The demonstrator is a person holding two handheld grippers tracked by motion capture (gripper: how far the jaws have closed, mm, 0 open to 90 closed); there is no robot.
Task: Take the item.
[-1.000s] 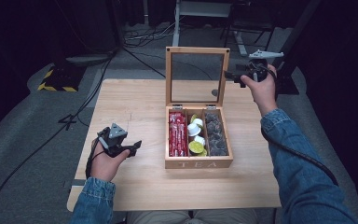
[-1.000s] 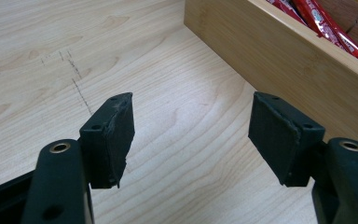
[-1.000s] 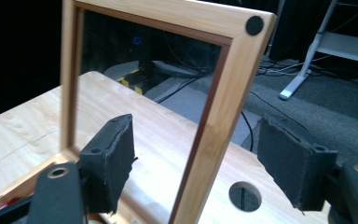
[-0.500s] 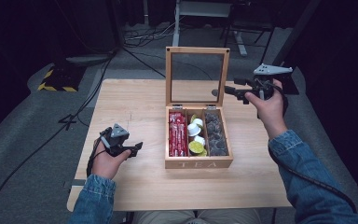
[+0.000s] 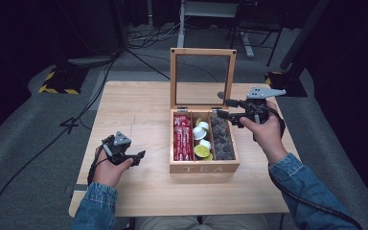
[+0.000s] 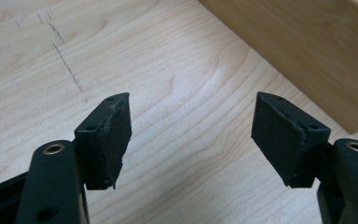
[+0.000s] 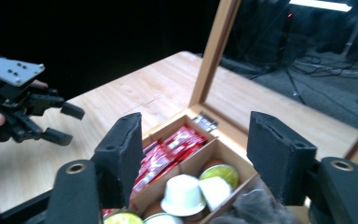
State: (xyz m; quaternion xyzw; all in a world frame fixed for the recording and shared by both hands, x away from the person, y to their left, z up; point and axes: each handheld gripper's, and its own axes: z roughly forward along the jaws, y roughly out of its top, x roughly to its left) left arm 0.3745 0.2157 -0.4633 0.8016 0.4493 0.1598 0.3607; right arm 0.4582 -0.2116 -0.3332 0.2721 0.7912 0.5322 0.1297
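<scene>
Bamboo tea box with an upright glass-paned lid sits open at the middle of the pale wooden table. Its left compartment holds red sachets, the middle one white and lime-green capsules, the right one dark grey bundles. Above the box's far right corner hovers the right gripper, jaws apart and empty, having just been closing a little. Left of the box, just above the tabletop, the left gripper hangs with its jaws spread and empty too.

Pale matt wooden box (glass lid) — smooth
</scene>
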